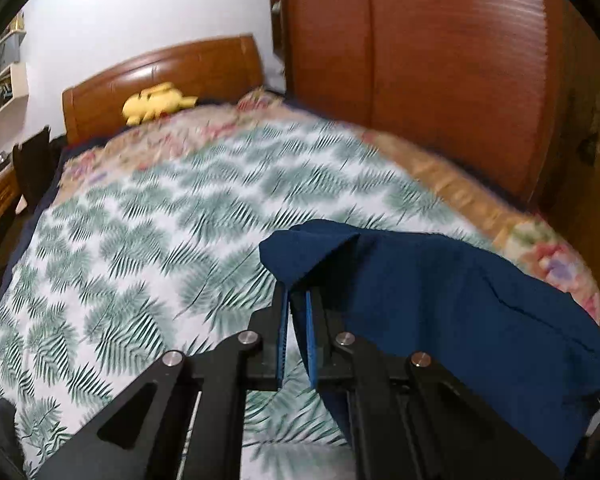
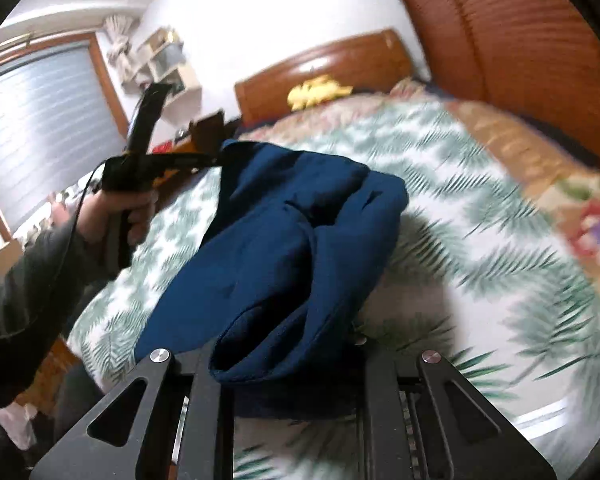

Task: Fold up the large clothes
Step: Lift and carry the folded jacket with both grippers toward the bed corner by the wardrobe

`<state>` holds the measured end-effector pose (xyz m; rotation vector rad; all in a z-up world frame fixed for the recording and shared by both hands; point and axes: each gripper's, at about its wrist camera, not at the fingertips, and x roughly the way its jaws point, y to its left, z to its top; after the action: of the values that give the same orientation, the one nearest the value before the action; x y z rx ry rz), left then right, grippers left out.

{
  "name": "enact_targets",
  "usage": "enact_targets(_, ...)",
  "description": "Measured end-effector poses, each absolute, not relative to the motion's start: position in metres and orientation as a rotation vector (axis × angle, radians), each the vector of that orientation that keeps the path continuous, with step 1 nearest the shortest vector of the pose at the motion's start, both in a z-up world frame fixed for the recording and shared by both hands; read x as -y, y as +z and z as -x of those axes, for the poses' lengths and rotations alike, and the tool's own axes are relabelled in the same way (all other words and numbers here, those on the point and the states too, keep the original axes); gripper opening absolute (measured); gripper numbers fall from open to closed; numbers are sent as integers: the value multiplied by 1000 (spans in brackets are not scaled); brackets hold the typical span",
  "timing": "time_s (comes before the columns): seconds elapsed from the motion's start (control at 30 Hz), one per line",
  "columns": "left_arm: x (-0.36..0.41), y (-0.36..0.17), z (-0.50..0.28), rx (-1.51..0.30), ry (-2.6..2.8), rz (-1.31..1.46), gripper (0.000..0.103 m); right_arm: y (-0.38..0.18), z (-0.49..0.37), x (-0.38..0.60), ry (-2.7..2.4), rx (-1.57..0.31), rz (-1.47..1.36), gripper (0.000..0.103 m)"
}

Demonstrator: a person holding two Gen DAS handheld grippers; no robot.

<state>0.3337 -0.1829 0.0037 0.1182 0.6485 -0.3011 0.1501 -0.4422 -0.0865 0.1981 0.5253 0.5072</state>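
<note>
A dark blue garment (image 1: 452,292) hangs between my two grippers above the bed. My left gripper (image 1: 297,292) is shut on one edge of it; the cloth drapes over the fingertips and off to the right. In the right wrist view the garment (image 2: 284,248) sags in a bundle over my right gripper (image 2: 288,364), whose fingertips are buried under the cloth. The left gripper (image 2: 216,158) shows there too, held in a hand at the left and pinching the garment's far corner.
The bed has a white cover with green leaf print (image 1: 148,220) and a floral quilt (image 1: 540,252) along its right edge. A yellow plush toy (image 1: 156,102) lies by the wooden headboard (image 1: 164,76). A wooden wardrobe (image 1: 440,60) stands on the right.
</note>
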Motion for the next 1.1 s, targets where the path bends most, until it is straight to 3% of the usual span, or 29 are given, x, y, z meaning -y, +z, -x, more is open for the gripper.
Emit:
enact_targets(0.43, 376, 32, -338, -585, -537, -142, 6, -23, -111, 596, 143, -474, -35, 15)
enact_targets(0.77, 482, -13, -353, -684, -635, -189, 8, -60, -107, 677, -57, -569, -19, 16)
enact_targets(0.87, 497, -26, -352, -729, -621, -237, 10, -86, -115, 693, -121, -640, -43, 28)
enact_targets(1.0, 486, -30, -345, -762, -660, -231, 14, -88, -105, 706, -211, -618, -55, 68)
enact_targets(1.1, 475, -31, -330, -753, -679, -271, 18, -74, -91, 704, -260, -565, -42, 70)
